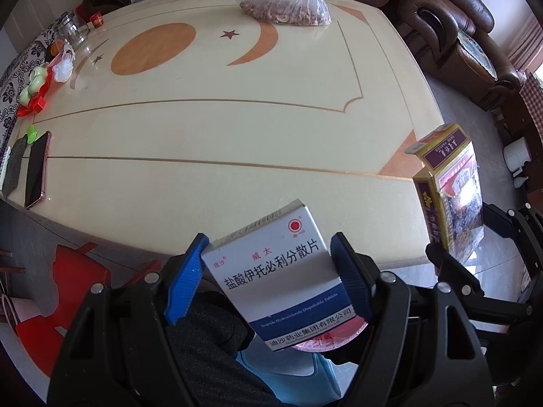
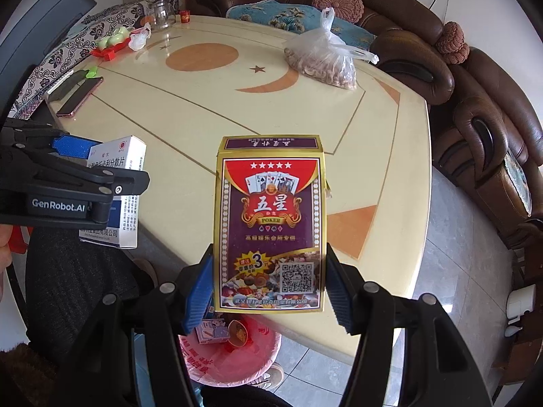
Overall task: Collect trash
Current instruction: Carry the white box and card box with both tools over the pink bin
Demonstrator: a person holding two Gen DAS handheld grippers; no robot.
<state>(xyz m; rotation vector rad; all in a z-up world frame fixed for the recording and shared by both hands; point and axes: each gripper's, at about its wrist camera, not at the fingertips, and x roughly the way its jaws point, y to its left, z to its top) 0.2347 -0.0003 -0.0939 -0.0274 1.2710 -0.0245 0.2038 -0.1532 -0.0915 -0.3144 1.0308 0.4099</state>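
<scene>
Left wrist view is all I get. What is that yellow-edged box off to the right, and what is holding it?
Observer: It is a playing-card box with POKER printed on its front. The right gripper clamps it between its blue pads.
Operator: Where could it be dropped?
Observer: A bin with a pink liner stands on the floor below it, by the table edge.
Operator: Is anything in the bin?
Observer: Yes, a small carton and a reddish scrap.
</scene>
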